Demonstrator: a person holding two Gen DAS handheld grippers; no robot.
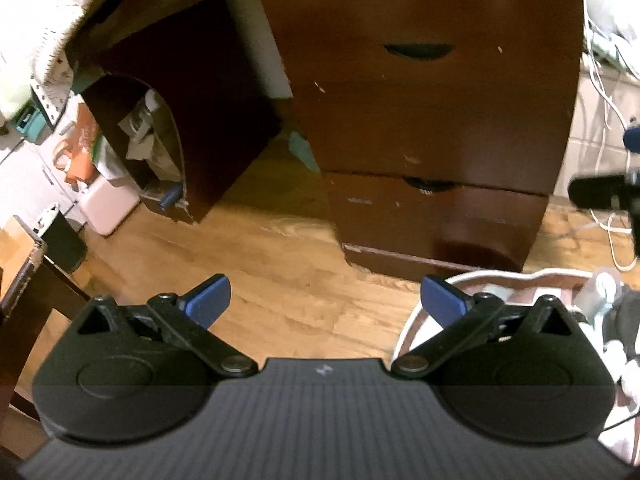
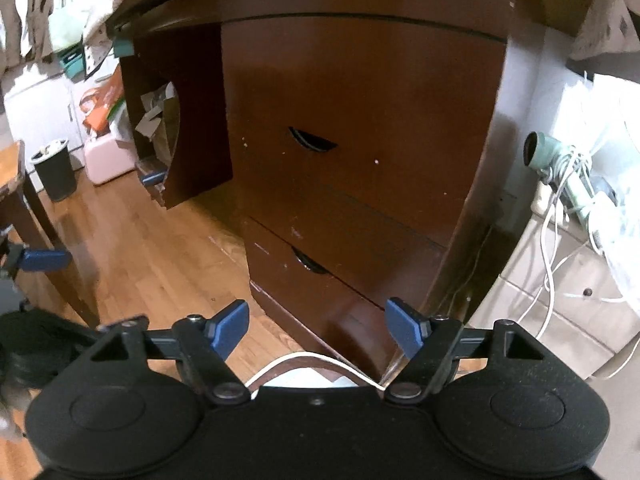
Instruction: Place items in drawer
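Note:
A dark brown wooden drawer unit [image 1: 432, 120] stands on the wood floor, with all its drawers shut. Its middle drawer has a cut-out handle [image 1: 418, 50], and so does the bottom drawer [image 1: 428, 186]. The unit also shows in the right wrist view [image 2: 360, 140]. My left gripper [image 1: 326, 302] is open and empty above the floor in front of the unit. My right gripper [image 2: 318, 330] is open and empty, facing the bottom drawer [image 2: 320, 280]. A white-rimmed basket [image 1: 424, 308] with several items sits at the lower right of the left wrist view.
A desk side panel with a cluttered cubby [image 1: 156, 148] stands to the left. A pink box [image 2: 106, 156] and a black bin [image 2: 54, 172] sit on the floor further left. White cables [image 2: 560, 216] hang at the right by a white cabinet.

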